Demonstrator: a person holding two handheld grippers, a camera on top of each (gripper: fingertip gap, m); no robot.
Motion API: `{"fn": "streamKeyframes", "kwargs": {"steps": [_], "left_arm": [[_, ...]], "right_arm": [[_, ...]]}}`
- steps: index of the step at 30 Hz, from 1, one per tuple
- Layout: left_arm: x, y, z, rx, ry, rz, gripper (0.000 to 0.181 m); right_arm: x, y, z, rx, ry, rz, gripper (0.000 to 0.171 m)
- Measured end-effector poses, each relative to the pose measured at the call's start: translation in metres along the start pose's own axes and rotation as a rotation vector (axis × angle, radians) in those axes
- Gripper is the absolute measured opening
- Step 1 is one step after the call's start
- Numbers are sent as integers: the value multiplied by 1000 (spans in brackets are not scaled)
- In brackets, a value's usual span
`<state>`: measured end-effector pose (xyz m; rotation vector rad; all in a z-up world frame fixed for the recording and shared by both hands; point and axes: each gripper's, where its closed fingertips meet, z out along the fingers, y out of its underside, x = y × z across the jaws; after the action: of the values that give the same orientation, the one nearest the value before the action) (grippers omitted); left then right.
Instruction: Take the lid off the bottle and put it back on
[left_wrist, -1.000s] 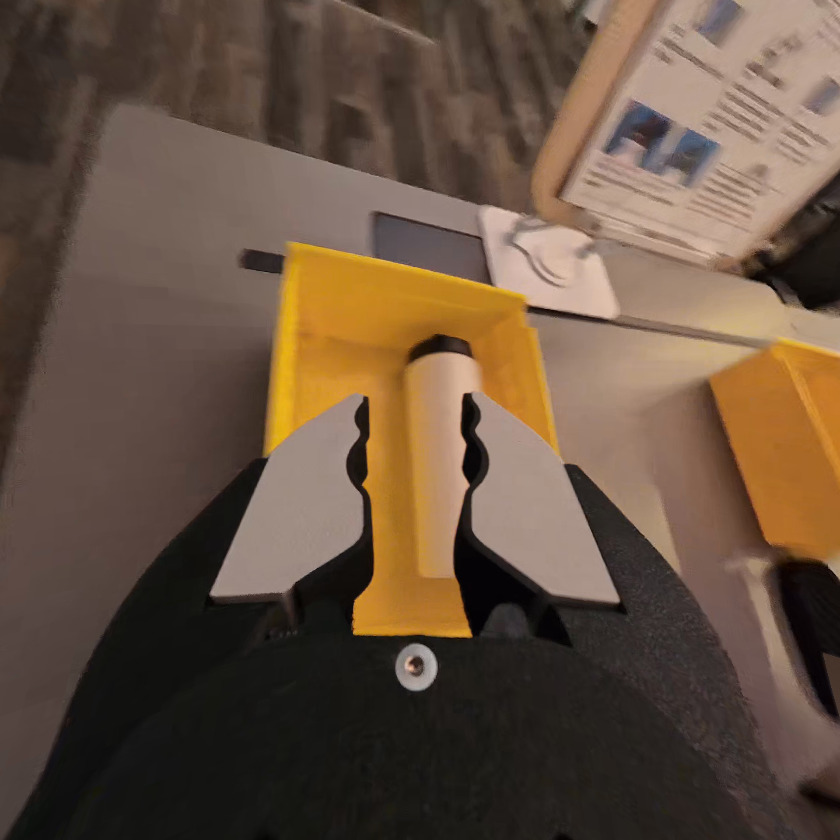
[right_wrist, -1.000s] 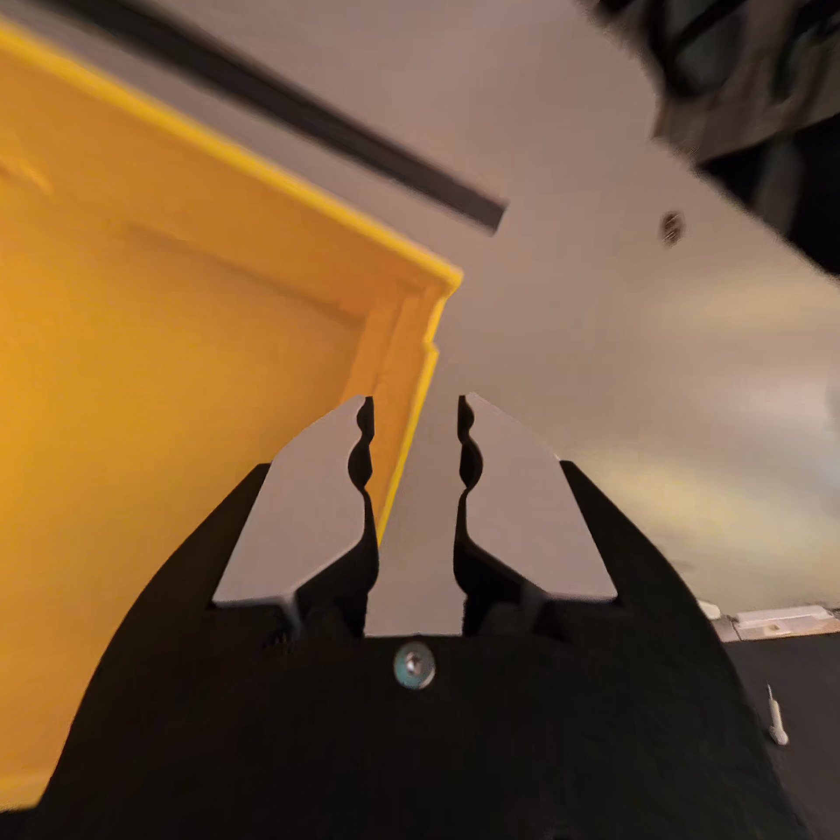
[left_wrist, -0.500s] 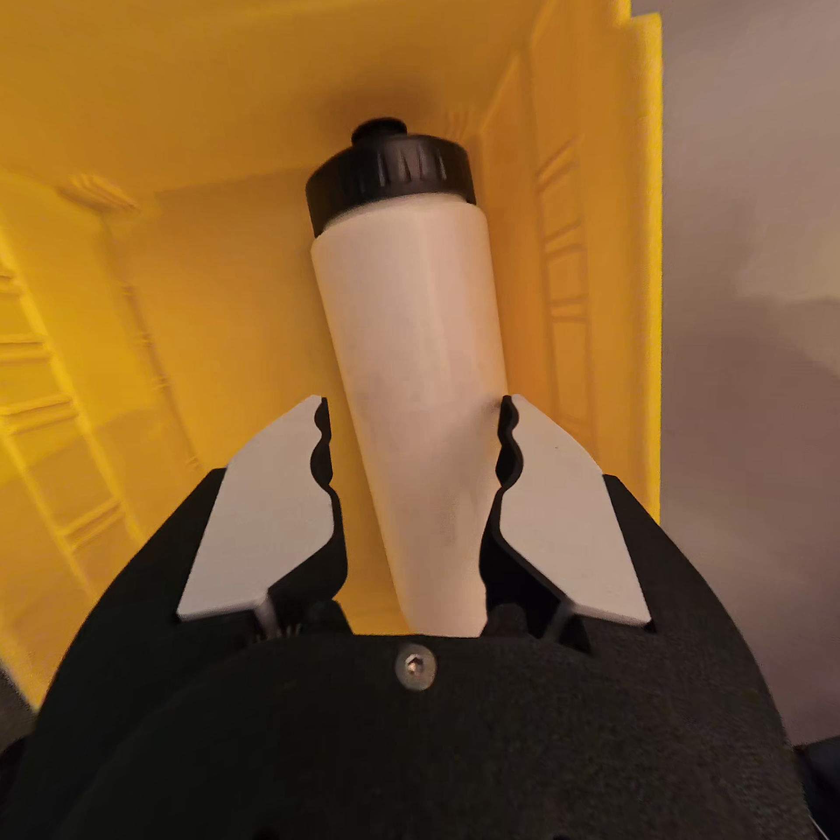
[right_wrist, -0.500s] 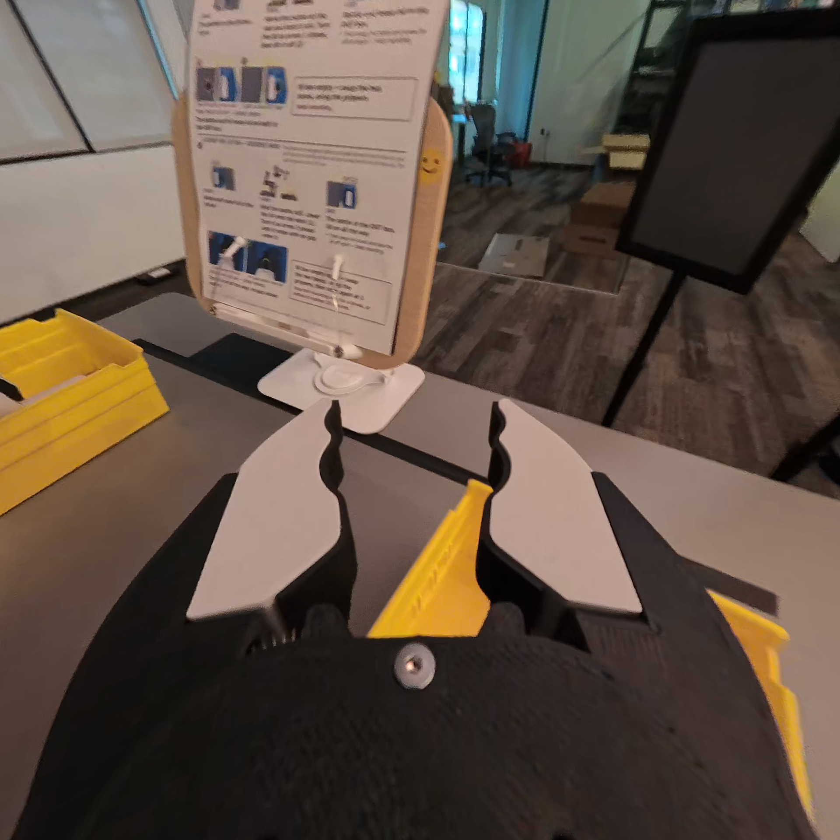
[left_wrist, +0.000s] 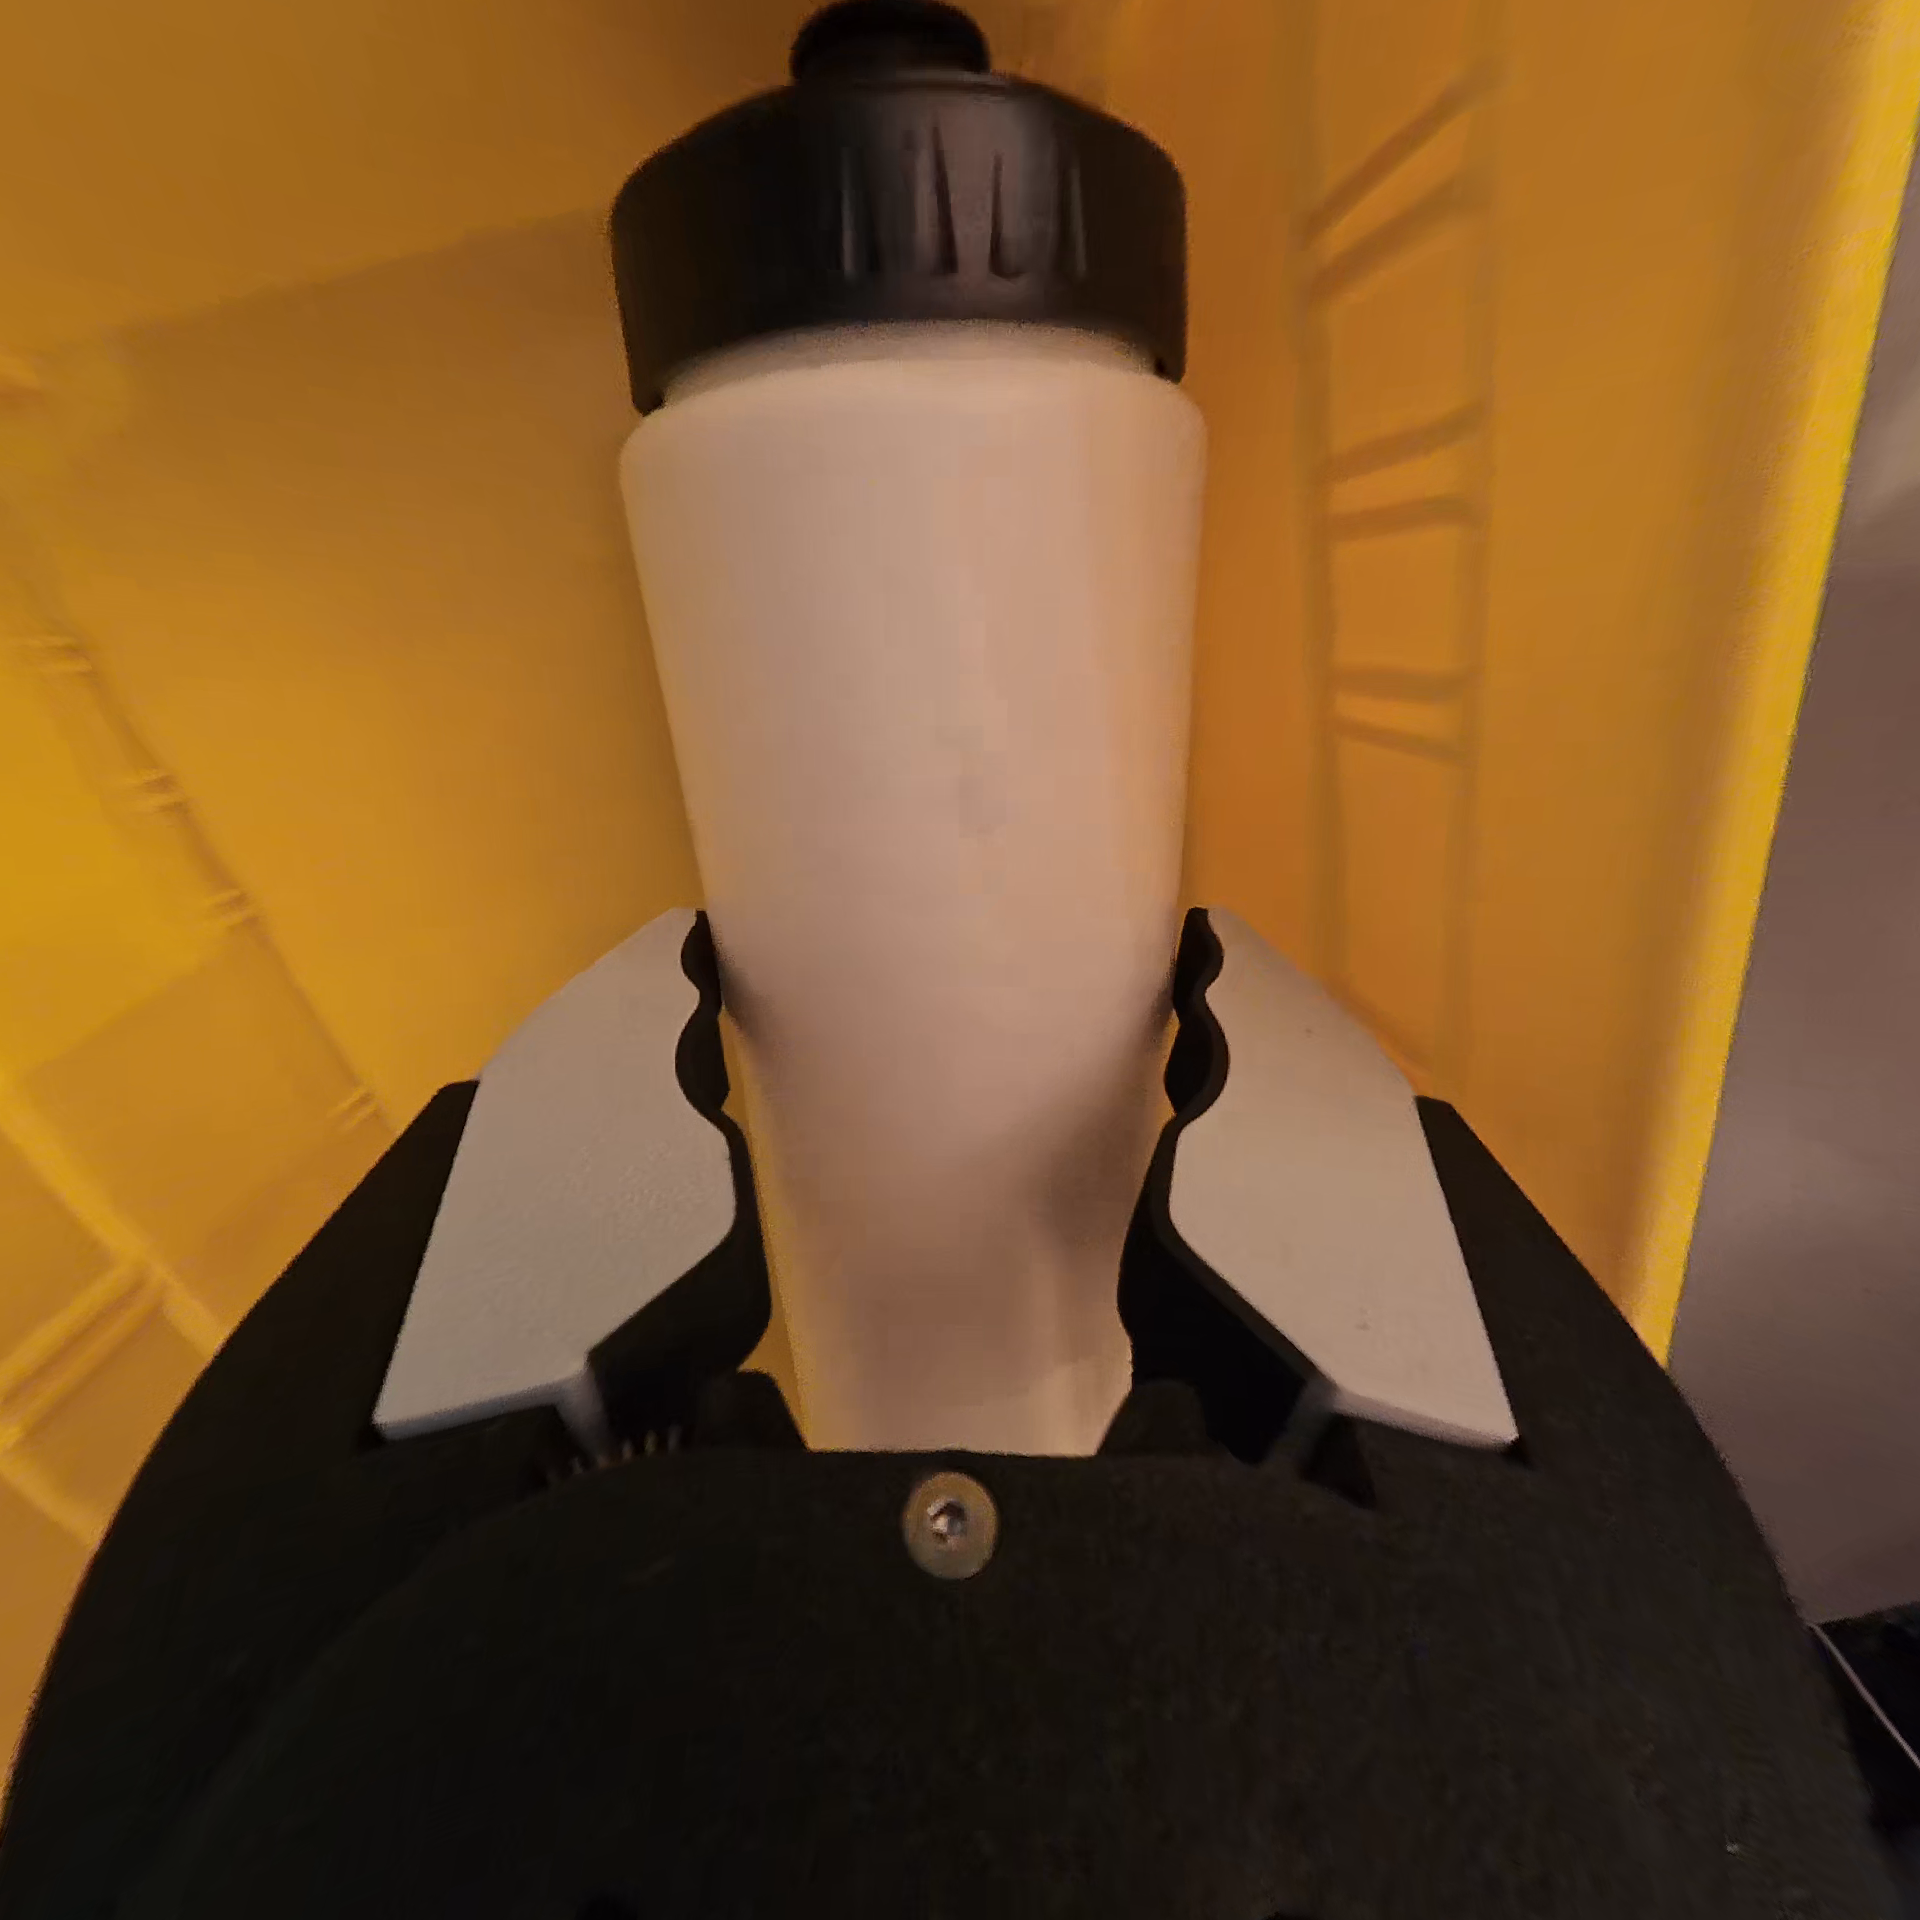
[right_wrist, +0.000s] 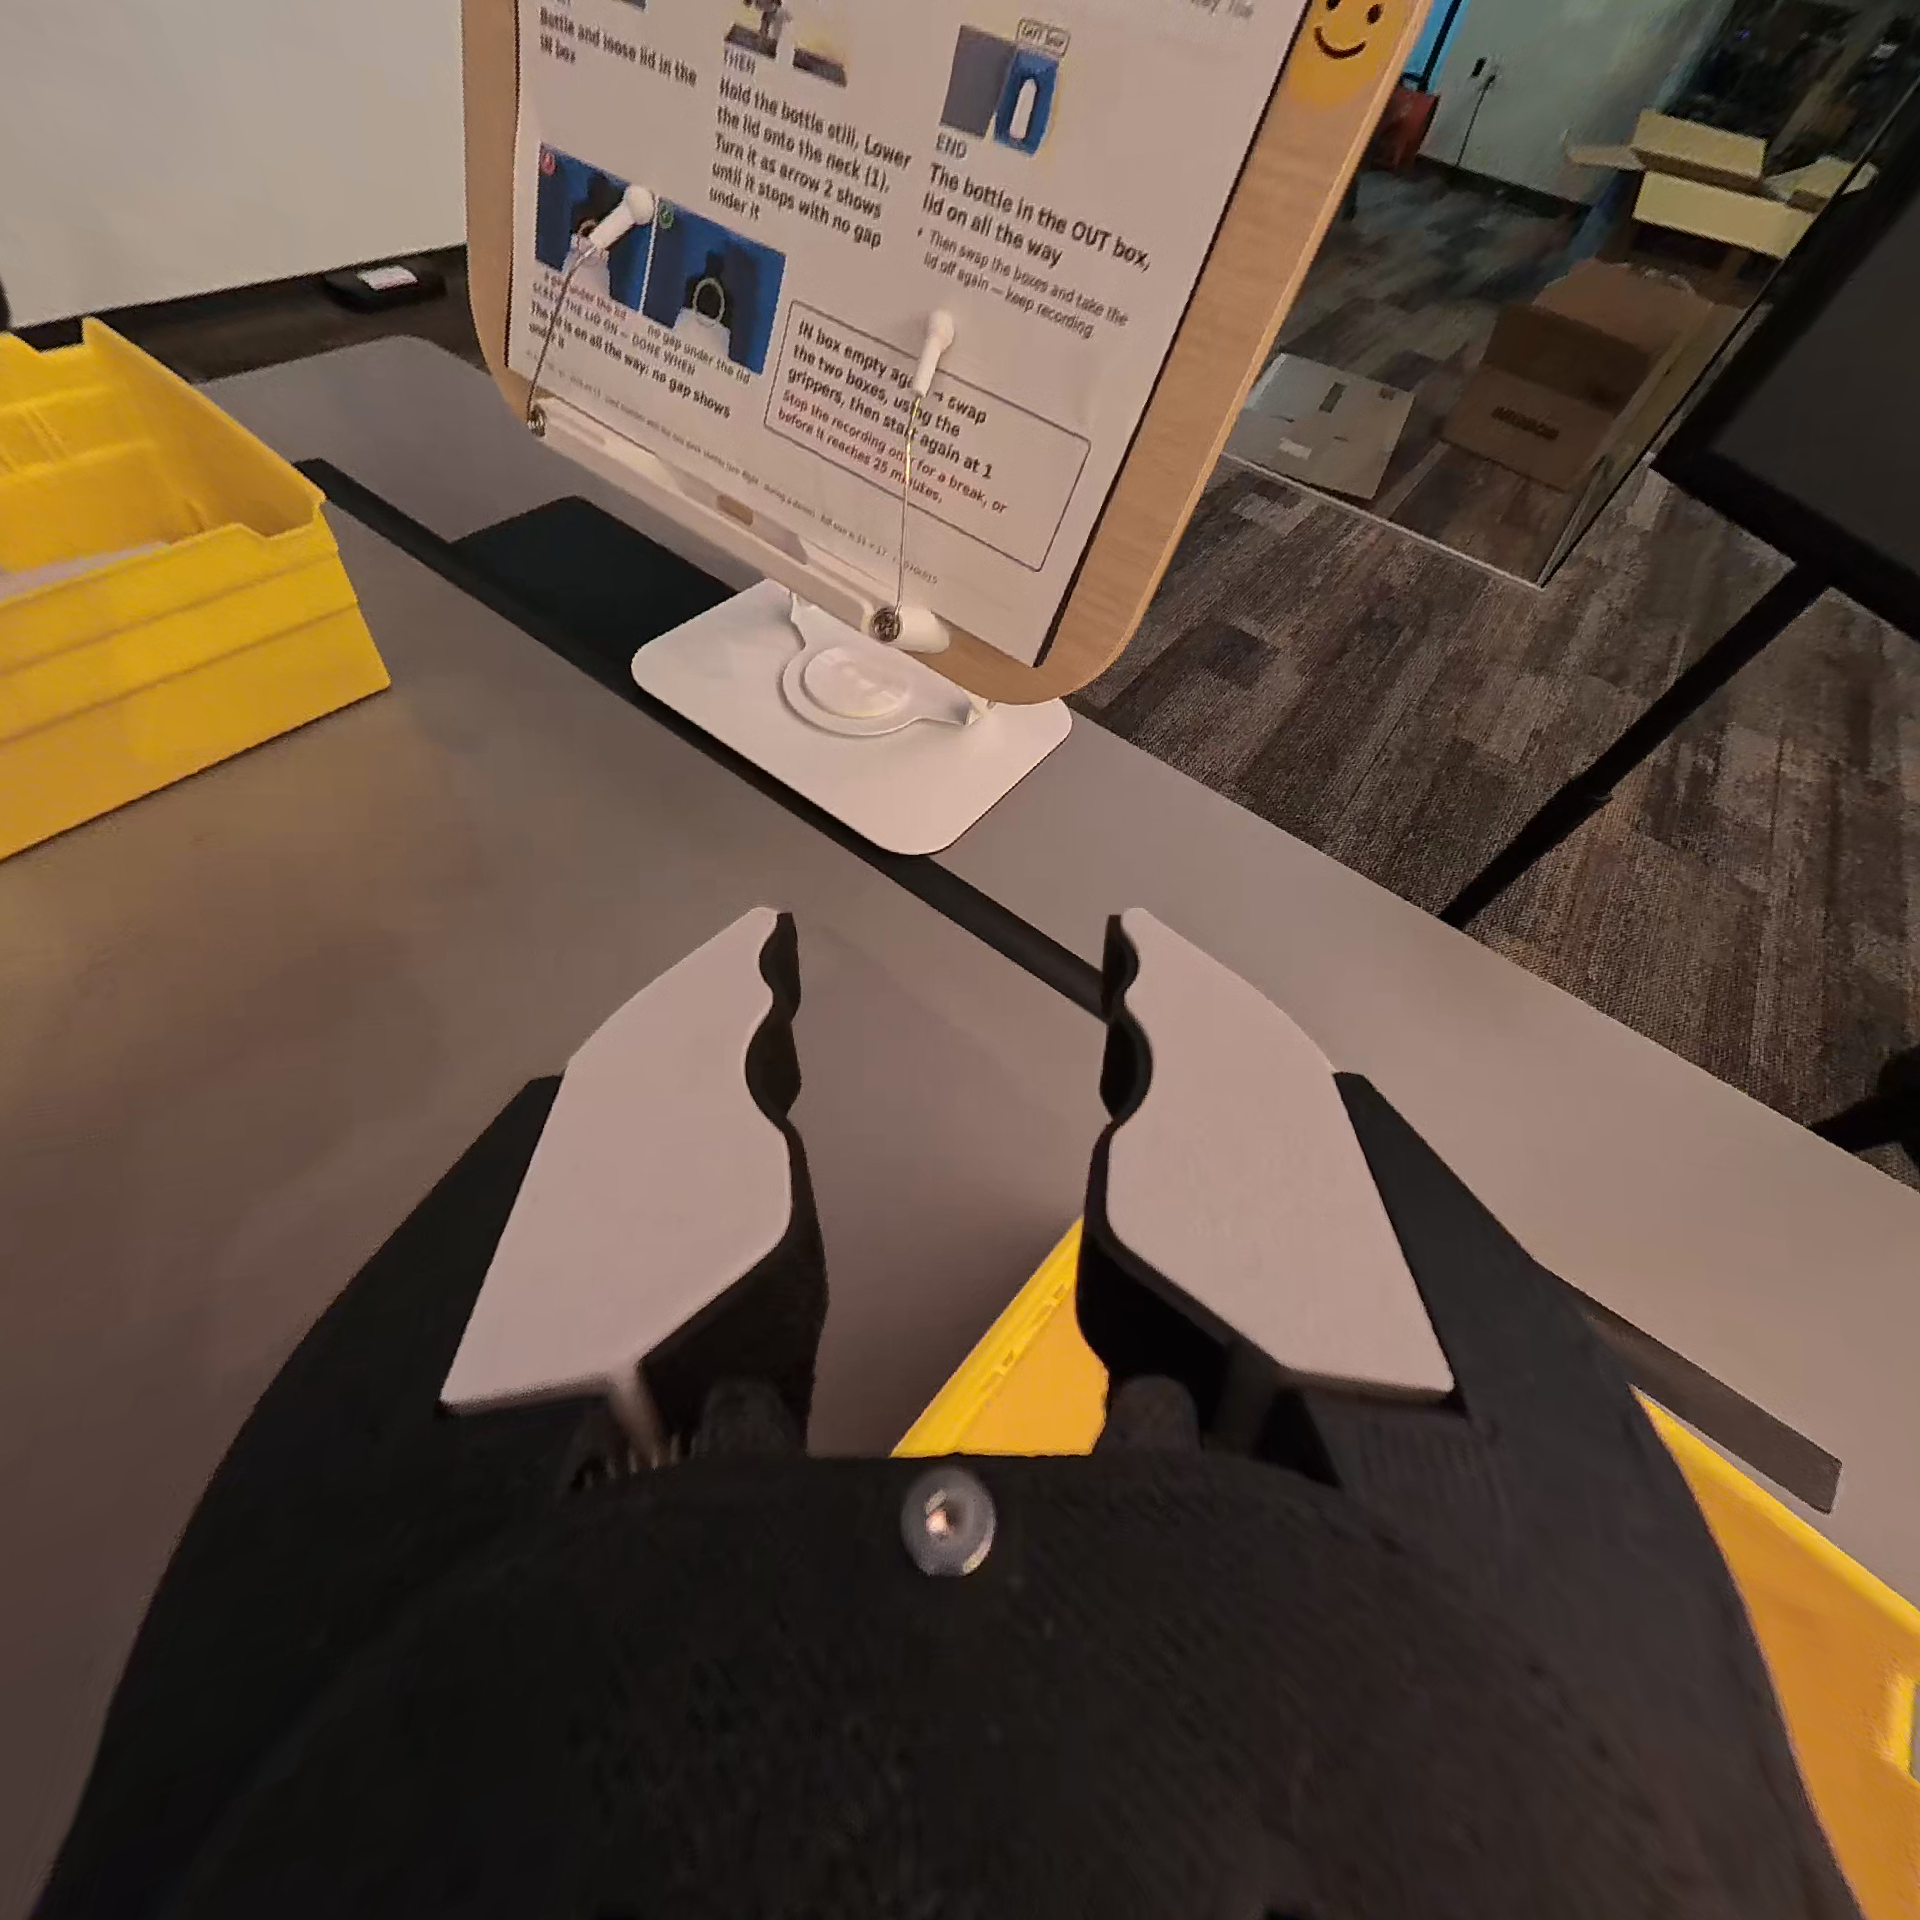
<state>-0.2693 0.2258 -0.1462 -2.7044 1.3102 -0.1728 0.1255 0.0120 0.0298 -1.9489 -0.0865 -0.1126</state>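
Observation:
A white bottle (left_wrist: 925, 675) with a black ribbed lid (left_wrist: 904, 229) screwed on lies in a yellow bin (left_wrist: 312, 623), lid end pointing away from me. My left gripper (left_wrist: 943, 935) is open wide and straddles the bottle's lower body, with a finger close along each side. I cannot tell whether the fingers touch it. My right gripper (right_wrist: 948, 935) is open and empty, held above the grey table (right_wrist: 312, 987), with the corner of a yellow bin (right_wrist: 1008, 1382) just under it. The bottle does not show in the right wrist view.
An instruction board on a white stand (right_wrist: 862, 727) stands at the table's far edge. A second yellow bin (right_wrist: 156, 644) sits at the left. A black strip (right_wrist: 997, 914) runs across the table. The bin wall (left_wrist: 1714, 727) rises close on the bottle's right. One gripper's finger ends stand about 50 cm off the other's.
My left gripper has moved down into the bin, opened wider and come around the bottle. My right gripper has opened, swung up from the bin and now faces the board.

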Motion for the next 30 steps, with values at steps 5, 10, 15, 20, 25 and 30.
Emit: {"fn": "streamKeyframes", "kwargs": {"steps": [5, 10, 15, 20, 25, 30], "left_arm": [[-1, 1, -1, -19, -40, 41, 83], [-9, 3, -9, -6, -35, 27, 83], [-17, 3, -26, 62, 2, -16, 83], [-28, 0, -60, 203, 25, -53, 83], [5, -16, -149, 579, 202, -8, 83], [120, -24, -239, 953, 491, 336, 83]], "right_arm": [[-6, 2, 4, -14, -11, -20, 54], [-9, 1, 5, -15, -25, -18, 53], [-8, 3, 6, -15, -29, -10, 52], [-10, 4, 8, -26, -32, -14, 52], [-20, -2, 10, -11, -46, -37, 52], [-67, -33, 3, 113, -211, -46, 52]]}}
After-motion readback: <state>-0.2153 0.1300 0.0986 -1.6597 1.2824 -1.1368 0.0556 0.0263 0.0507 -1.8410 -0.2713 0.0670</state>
